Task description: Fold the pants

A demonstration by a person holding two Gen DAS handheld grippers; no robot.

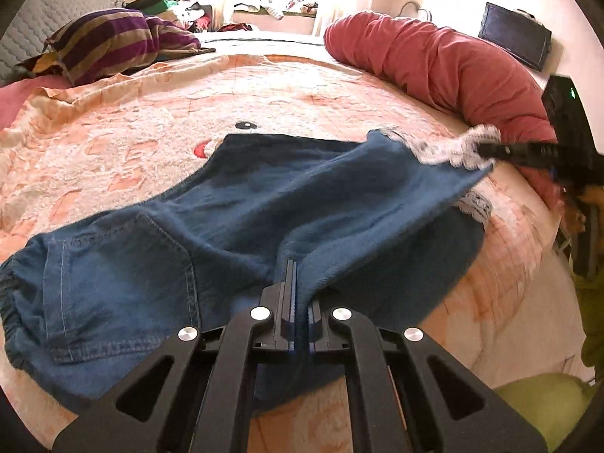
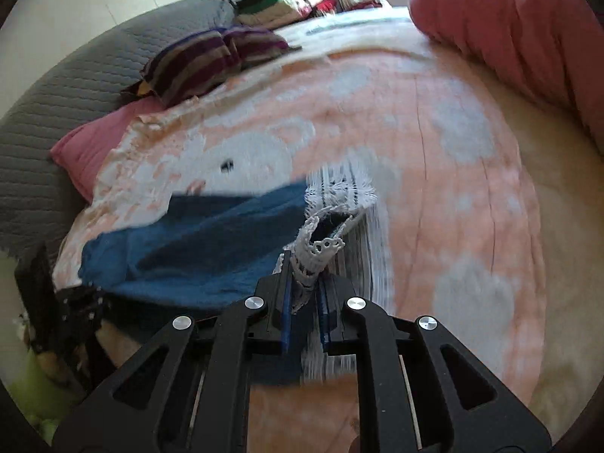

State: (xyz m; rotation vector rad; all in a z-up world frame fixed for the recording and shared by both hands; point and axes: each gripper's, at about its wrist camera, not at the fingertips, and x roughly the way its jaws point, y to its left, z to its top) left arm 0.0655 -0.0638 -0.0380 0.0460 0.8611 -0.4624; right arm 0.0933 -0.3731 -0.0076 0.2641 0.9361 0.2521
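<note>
Pants (image 1: 234, 207), blue with lace hems, lie on a peach patterned blanket (image 1: 124, 139) covering the bed. Left gripper (image 1: 292, 264) is clamped on a fold of blue cloth; right gripper (image 2: 302, 264) pinches a lace hem (image 2: 321, 249). Striped pillow (image 1: 109, 43) and red duvet (image 1: 445, 64) border the blanket; no writing is readable.

The right claw's (image 2: 306, 264) view is smeared by motion: the white lace hem (image 2: 341, 188) just ahead of it streaks into lines. Left of the left claw (image 1: 293, 264), the blue denim pants' elastic waistband (image 1: 7, 294) runs off the frame edge. The fabric pinched between its fingers is hidden.
</note>
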